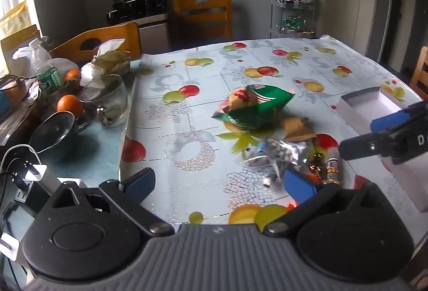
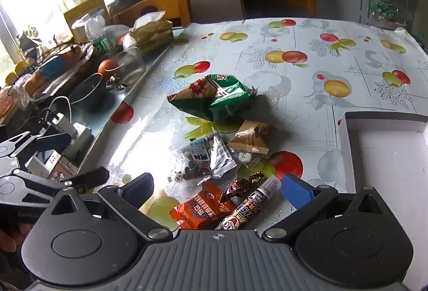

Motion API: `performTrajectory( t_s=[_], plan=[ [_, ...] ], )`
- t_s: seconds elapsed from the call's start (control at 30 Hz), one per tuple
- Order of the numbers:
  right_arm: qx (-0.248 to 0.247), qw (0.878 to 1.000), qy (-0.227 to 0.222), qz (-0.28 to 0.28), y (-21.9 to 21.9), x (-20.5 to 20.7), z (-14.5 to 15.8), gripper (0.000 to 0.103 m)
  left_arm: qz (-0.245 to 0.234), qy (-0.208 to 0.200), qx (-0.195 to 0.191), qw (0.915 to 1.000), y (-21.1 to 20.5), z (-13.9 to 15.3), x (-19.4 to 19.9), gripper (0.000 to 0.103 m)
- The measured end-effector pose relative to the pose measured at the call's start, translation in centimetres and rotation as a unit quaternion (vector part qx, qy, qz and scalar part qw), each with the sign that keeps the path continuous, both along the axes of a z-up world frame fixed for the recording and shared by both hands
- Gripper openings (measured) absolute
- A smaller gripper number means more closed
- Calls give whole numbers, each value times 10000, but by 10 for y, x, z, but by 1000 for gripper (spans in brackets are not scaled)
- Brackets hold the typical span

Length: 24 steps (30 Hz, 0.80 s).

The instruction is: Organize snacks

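Your left gripper spread, empty; your right gripper spread above orange packet, white box beside.

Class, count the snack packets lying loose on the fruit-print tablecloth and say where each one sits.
6: green bag farthest; brown packet right of centre; silver packet in the middle; orange packet, foil candy and striped stick nearest. Others may hide beneath.
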State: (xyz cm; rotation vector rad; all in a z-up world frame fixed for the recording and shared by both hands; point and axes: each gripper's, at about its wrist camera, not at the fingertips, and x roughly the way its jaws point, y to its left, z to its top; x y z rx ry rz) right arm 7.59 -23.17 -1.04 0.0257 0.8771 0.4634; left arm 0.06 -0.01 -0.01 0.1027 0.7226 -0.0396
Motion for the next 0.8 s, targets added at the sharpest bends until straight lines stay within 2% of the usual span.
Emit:
performTrajectory(
  t_s=[0.2, 0.23, 0.53, 0.8],
  plan=[
    [2, 10000, -14, -24, -1, 0, 3, 103, 213, -65, -170, 9996, 1, -2, -1, 103],
    [4, 10000, -21, -25, 0, 0, 4, 103, -99, 78, -185, 9998, -7, -7, -6, 103],
    [100, 9999, -73, -88, -5, 2, 6, 103, -348, 403, -252, 9983, -12, -5, -8, 103],
    [140, 9998, -98, -63, -6, 3, 6, 103, -366, 448, -258, 9980, -16, -7, -7, 103]
  ],
)
